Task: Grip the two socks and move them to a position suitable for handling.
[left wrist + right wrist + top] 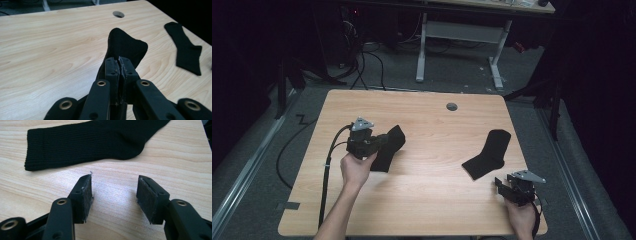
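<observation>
Left gripper [119,65] clamping unlabelled black sock [125,46]

A pale rectangular wooden table [432,210] with rounded corners is standing on a grey carpeted floor [447,75], and a small round grey cable hole [452,106] is sitting near its far edge. A strip of grey tape [288,205] is sticking out at the near left corner. Beyond it, a second desk with a light wooden top [492,5] is resting on 2 white metal legs [421,50]. Loose black cables [362,65] are trailing across the floor by the far left. Metal floor rails [247,170] are running along both sides. Dark black surroundings [242,50] are closing in the room, with light falling mostly on the tabletop
</observation>
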Demonstrator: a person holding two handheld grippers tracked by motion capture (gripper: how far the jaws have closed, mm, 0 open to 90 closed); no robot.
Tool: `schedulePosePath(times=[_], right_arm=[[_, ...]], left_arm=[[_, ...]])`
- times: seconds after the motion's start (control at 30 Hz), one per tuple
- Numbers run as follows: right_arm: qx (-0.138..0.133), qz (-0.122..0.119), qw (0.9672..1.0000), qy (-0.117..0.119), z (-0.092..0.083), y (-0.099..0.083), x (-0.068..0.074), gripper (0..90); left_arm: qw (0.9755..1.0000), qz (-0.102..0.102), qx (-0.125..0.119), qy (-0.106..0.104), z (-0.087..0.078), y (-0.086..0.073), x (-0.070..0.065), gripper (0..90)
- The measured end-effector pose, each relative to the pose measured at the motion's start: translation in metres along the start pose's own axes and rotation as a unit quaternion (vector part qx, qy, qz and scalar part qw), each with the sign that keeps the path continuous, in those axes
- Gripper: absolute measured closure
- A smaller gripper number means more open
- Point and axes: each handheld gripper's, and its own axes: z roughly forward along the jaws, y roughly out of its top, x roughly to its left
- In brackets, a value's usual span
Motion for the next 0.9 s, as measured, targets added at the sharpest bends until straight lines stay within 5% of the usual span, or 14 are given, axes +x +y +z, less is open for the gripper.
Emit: schedulePosePath(times=[0.47, 0.9], right_arm=[[0.001, -0.001, 1.0000, 0.002, 0.000, 0.000, 0.000, 45.9], [0.002, -0.005, 1.0000, 0.006, 0.000, 0.000, 0.001, 45.6]], left_arm=[[0.9996, -0.003, -0.002, -0.027, 0.029, 0.013, -0.021, 86.2], [0.9994, 0.010, 0.004, -0.032, 0.056, 0.017, -0.044, 86.1]])
